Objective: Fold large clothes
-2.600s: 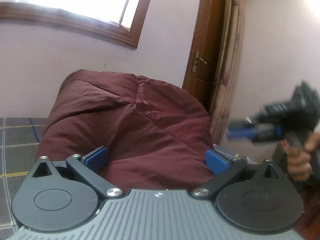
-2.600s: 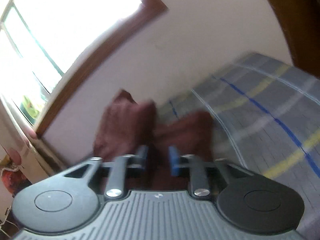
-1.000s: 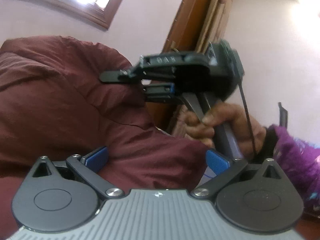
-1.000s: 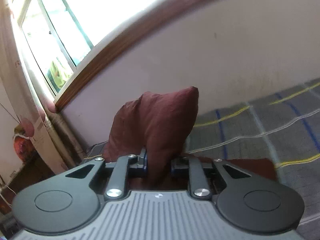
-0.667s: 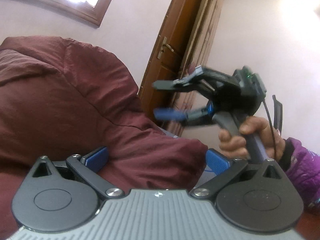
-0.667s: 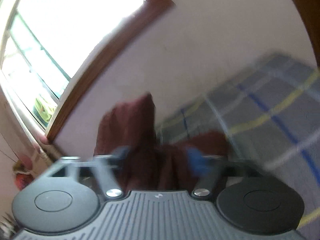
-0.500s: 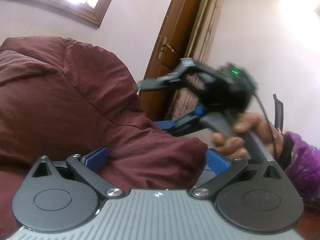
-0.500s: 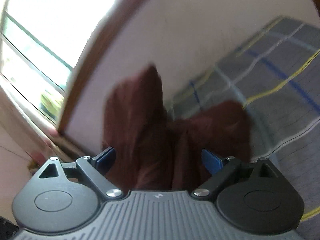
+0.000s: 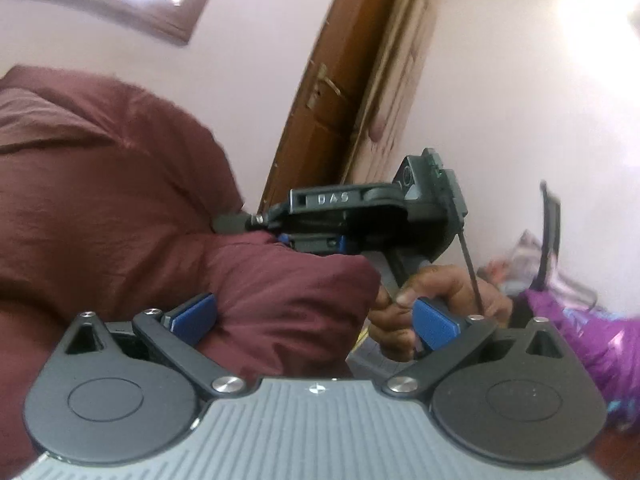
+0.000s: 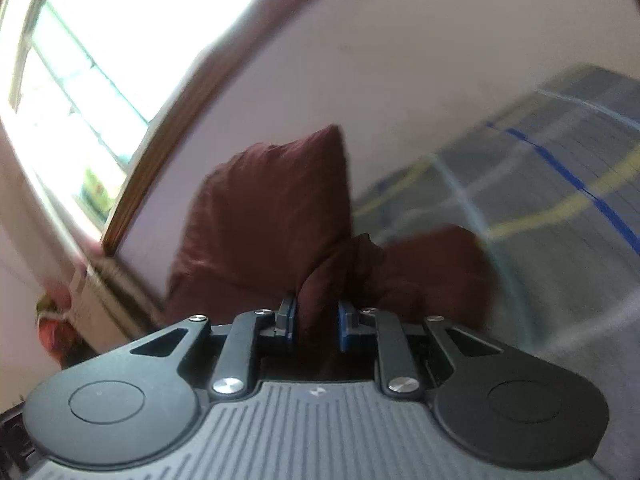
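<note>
A large maroon garment (image 9: 120,184) is bunched up and fills the left half of the left wrist view. My left gripper (image 9: 314,322) stands open and wide, with a bulge of the cloth between its blue pads (image 9: 192,316). In that view the right gripper (image 9: 256,230), held by a hand (image 9: 440,288), bites the top of the same bulge. Seen from the right wrist, my right gripper (image 10: 316,320) has its jaws closing, and its pads press on a raised fold of the garment (image 10: 260,208).
A plaid bed cover (image 10: 560,184) with blue and yellow lines lies under the cloth. Behind are a pale wall, a wood-framed window (image 10: 80,60) and a brown door (image 9: 332,100). A purple sleeve (image 9: 580,328) is at the right.
The right gripper let go of the cloth, opened wide, dropped lower and rolled, then closed on a fold near the left gripper. The left gripper stayed open and hardly moved.
</note>
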A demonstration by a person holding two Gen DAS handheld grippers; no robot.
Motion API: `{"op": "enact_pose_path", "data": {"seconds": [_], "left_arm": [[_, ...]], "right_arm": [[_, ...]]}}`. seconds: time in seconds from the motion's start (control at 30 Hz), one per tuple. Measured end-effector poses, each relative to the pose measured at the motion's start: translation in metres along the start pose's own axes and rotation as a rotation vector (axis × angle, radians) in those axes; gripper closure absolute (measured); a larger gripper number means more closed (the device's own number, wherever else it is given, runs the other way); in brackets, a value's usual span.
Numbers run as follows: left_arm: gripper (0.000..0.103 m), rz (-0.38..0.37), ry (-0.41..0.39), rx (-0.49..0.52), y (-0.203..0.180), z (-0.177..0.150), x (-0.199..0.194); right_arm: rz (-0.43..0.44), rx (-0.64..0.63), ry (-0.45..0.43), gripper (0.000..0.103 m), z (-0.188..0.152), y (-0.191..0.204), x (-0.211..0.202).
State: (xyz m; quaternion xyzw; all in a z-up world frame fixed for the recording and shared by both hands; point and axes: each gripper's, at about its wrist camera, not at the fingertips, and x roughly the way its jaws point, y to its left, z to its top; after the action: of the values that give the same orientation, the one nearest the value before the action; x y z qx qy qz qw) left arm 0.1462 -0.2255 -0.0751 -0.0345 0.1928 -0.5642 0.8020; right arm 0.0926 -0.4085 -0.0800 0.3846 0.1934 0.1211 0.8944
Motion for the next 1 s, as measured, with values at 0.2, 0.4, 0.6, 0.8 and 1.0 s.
{"op": "enact_pose_path", "data": {"seconds": [0.2, 0.4, 0.6, 0.8, 1.0], "left_arm": [[0.000, 0.038, 0.040, -0.015, -0.008, 0.008, 0.011], [0.000, 0.098, 0.010, -0.052, -0.009, 0.031, -0.014], [0.008, 0.259, -0.025, -0.093, 0.029, 0.041, -0.034], [0.005, 0.215, 0.027, -0.036, 0.028, 0.032, -0.015], [0.004, 0.167, 0.030, -0.030, 0.021, 0.026, -0.005]], "right_arm": [[-0.056, -0.028, 0.026, 0.086, -0.010, -0.008, 0.005], [-0.109, -0.110, 0.040, 0.086, -0.013, -0.003, 0.003], [-0.140, -0.141, 0.030, 0.085, -0.018, 0.005, -0.004], [-0.247, -0.259, -0.051, 0.084, 0.009, 0.054, -0.028], [-0.248, -0.392, -0.101, 0.084, 0.048, 0.144, -0.017]]}}
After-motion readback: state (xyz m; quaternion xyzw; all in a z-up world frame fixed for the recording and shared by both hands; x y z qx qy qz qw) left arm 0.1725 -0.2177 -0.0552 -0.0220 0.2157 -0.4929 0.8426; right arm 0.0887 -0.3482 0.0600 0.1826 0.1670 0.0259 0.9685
